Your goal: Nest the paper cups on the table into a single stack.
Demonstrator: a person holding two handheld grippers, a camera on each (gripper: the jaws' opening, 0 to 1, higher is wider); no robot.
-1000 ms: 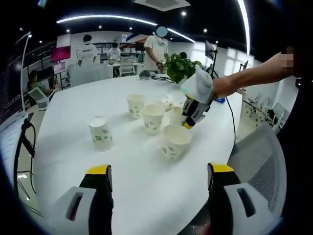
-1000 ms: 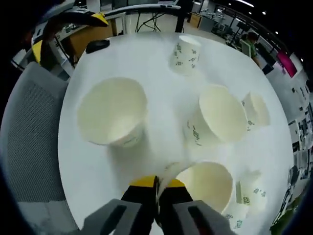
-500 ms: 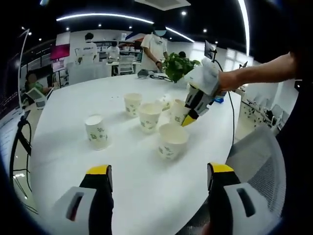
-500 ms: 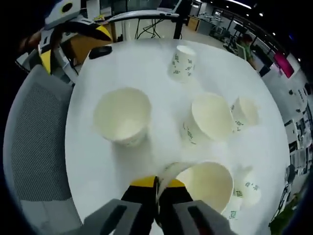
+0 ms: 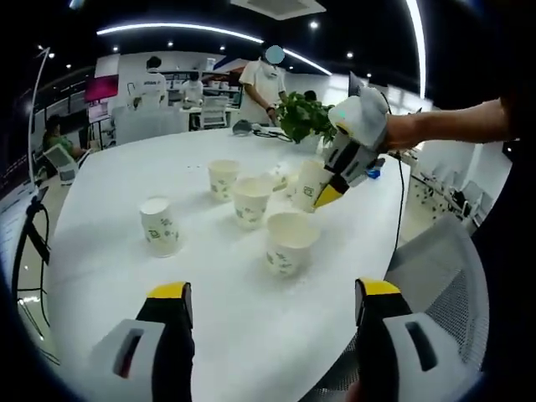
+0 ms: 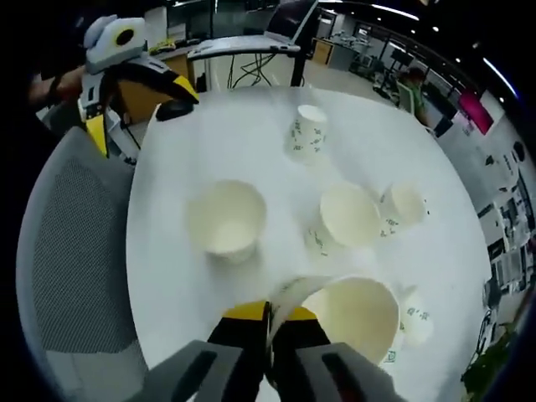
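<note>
Right jaws: the right gripper (image 6: 270,322) is pinched together on the rim of the held cup (image 6: 347,316), at the bottom centre of the right gripper view — the cup's open mouth sits just right of the yellow tips.
Left jaws: the left gripper (image 5: 272,301) stands wide apart with nothing between the tips, at the bottom of the left gripper view.
Held cup, seen from outside: in the left gripper view it hangs off the table, upper right of centre, with the right gripper above and to its right.
Nearest target: the near cup (image 6: 226,219) stands upright and alone, upper left of the right jaws in the right gripper view; in the left gripper view it lies below and left of the held cup.
Other cups: the middle cup (image 6: 347,215) and the far cup (image 6: 404,205) stand close together, above the jaws; the inverted cup (image 6: 306,131) sits mouth-down, well apart near the top.
Axis: the cups' long axes run vertical — nesting, I judge, means coming down mouth-over-mouth.
Nearer hand: the right, already loaded.
Surface: the white table (image 6: 251,285).
</note>
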